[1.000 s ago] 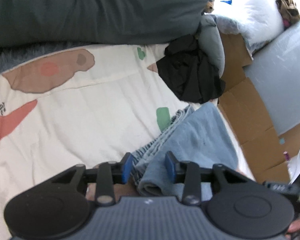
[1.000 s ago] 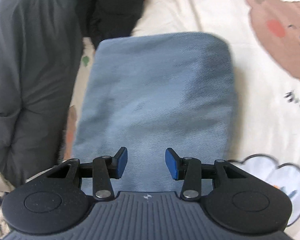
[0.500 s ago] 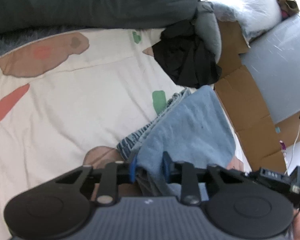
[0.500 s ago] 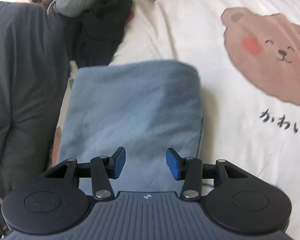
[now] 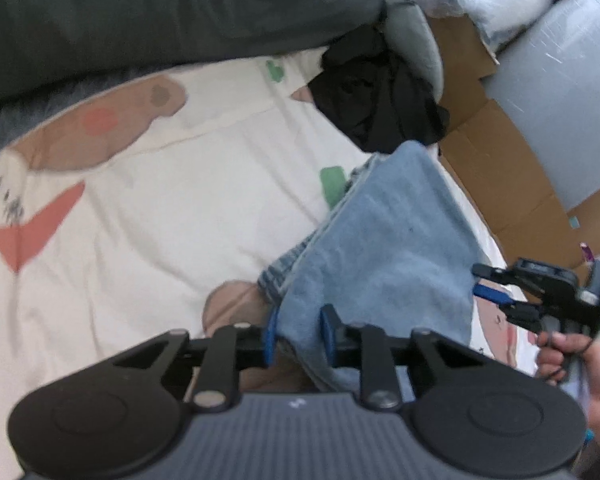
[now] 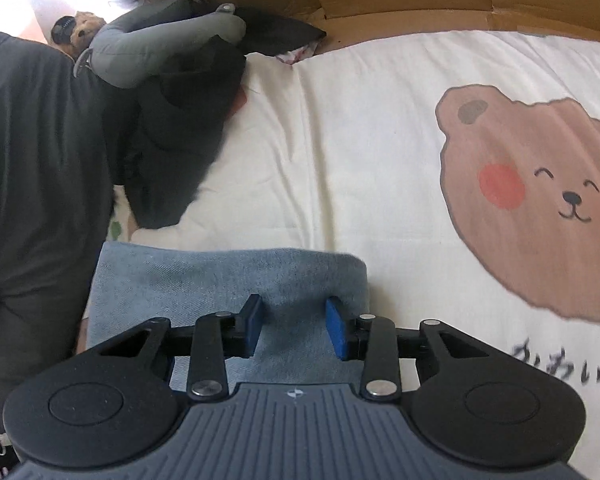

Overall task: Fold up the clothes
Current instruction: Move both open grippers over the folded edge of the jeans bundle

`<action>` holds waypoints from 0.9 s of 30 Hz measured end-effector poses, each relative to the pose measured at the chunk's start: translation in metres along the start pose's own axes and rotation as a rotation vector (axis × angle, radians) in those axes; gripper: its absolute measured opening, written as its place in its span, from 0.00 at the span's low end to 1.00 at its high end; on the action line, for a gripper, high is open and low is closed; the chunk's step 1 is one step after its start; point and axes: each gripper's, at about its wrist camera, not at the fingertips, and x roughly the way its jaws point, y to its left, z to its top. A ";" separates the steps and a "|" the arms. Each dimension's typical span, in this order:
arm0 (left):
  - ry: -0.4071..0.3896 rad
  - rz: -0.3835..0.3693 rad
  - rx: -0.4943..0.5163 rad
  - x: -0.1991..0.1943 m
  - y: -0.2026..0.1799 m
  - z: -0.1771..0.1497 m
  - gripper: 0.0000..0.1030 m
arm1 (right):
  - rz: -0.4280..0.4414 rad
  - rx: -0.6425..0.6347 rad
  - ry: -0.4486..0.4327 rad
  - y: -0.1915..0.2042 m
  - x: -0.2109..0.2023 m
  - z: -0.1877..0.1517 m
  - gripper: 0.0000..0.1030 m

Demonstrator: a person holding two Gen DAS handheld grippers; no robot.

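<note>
1. Left wrist view: left claw [image 5: 298,334] was pinched narrow on the near edge of the folded blue jeans [image 5: 384,240], denim bunched between the blue pads [image 5: 269,336]. Jeans lay on the cream bear-print bedsheet [image 5: 160,208], toward its right side, stacked layers showing along the left edge. Black garment [image 5: 376,100] sat beyond the jeans, near but apart. Dark grey duvet [image 5: 160,12] ran across the top. Cardboard [image 5: 496,176] was right of the bed. Right claw [image 5: 500,292] was visible at the jeans' right edge, held by a hand [image 5: 572,360]; its opening was hard to judge from here.
2. Right wrist view: right claw [image 6: 294,330] was open wide, fingers over the jeans [image 6: 204,280], not gripping. Jeans lay at lower left of the bedsheet [image 6: 360,160], next to the duvet [image 6: 32,180]. Bear print [image 6: 540,200] was to the right, well apart. Black garment [image 6: 180,140] was beyond the jeans.
</note>
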 end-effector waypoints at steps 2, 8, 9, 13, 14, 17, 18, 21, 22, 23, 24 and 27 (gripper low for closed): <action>-0.023 0.052 0.067 -0.004 -0.008 0.012 0.27 | 0.002 -0.002 0.000 -0.002 0.005 0.000 0.36; -0.051 0.058 0.206 0.000 -0.032 0.059 0.27 | 0.013 0.025 -0.001 -0.009 0.015 -0.003 0.37; -0.042 0.058 0.242 0.006 -0.041 0.066 0.27 | 0.007 0.036 0.002 -0.010 0.017 -0.003 0.39; -0.024 0.036 0.367 0.038 -0.080 0.090 0.26 | -0.020 0.039 0.014 -0.003 0.015 0.000 0.36; -0.026 0.021 0.394 0.046 -0.089 0.095 0.25 | -0.018 0.040 0.011 0.000 0.012 0.000 0.36; -0.033 -0.023 0.473 0.069 -0.117 0.106 0.17 | -0.002 0.038 -0.025 0.002 -0.004 0.001 0.30; -0.023 -0.028 0.515 0.077 -0.126 0.105 0.18 | -0.004 0.038 -0.038 0.002 -0.008 0.001 0.27; 0.012 -0.027 0.614 0.102 -0.148 0.103 0.16 | -0.019 0.036 -0.047 -0.001 -0.012 0.002 0.27; 0.027 -0.030 0.629 0.109 -0.151 0.101 0.17 | -0.021 0.035 -0.045 -0.002 -0.011 0.002 0.27; 0.041 -0.031 0.645 0.116 -0.154 0.099 0.17 | -0.022 0.034 -0.046 -0.003 -0.009 0.002 0.27; 0.044 -0.025 0.662 0.121 -0.156 0.097 0.17 | -0.022 0.033 -0.046 -0.004 -0.007 0.002 0.27; 0.026 0.001 0.690 0.133 -0.157 0.096 0.16 | -0.024 0.030 -0.047 -0.006 -0.002 0.003 0.27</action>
